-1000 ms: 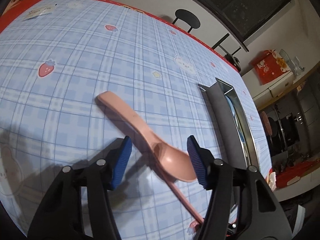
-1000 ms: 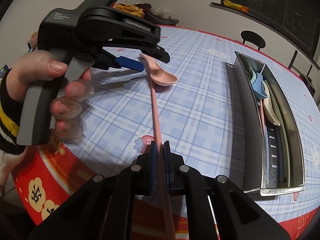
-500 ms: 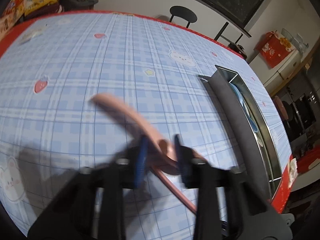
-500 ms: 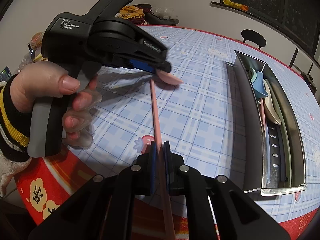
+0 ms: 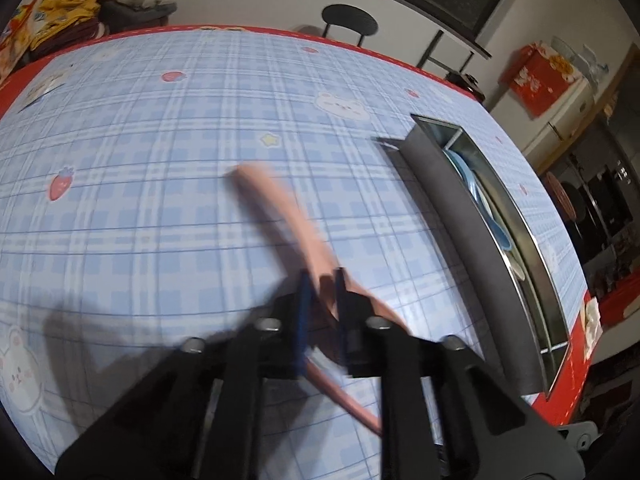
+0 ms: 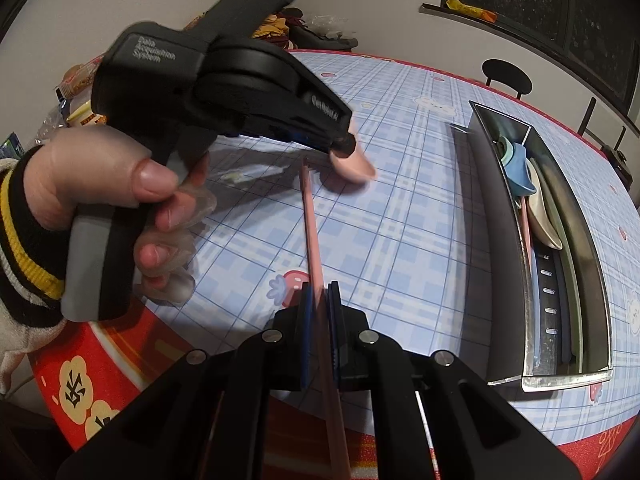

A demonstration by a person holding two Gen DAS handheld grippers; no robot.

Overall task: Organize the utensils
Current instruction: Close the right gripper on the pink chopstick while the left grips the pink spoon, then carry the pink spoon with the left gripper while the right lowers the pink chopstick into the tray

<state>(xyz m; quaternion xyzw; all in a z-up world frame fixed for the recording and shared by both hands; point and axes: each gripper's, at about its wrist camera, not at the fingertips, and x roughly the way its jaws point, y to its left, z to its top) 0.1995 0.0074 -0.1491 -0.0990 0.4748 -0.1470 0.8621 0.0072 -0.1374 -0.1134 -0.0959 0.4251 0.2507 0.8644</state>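
My left gripper (image 5: 322,304) is shut on a pink spoon (image 5: 280,208), gripped near the bowl, with the handle pointing away over the table; it is blurred by motion. In the right wrist view the spoon's bowl (image 6: 356,166) sticks out of the left gripper (image 6: 340,146), lifted above the cloth. My right gripper (image 6: 320,312) is shut on a thin pink chopstick (image 6: 310,216) that points forward, low over the table. The chopstick (image 5: 344,396) also shows under the left gripper.
A long metal utensil tray (image 6: 592,280) lies on the right of the blue plaid tablecloth (image 6: 400,220); it holds a blue spoon (image 6: 518,164), a cream spoon and dark utensils. The tray (image 5: 472,248) also shows in the left wrist view. The red table edge is near my right gripper.
My left gripper closed on the pink spoon, which lay on the cloth between its open jaws, and lifted it. My right gripper has stayed shut on the chopstick.
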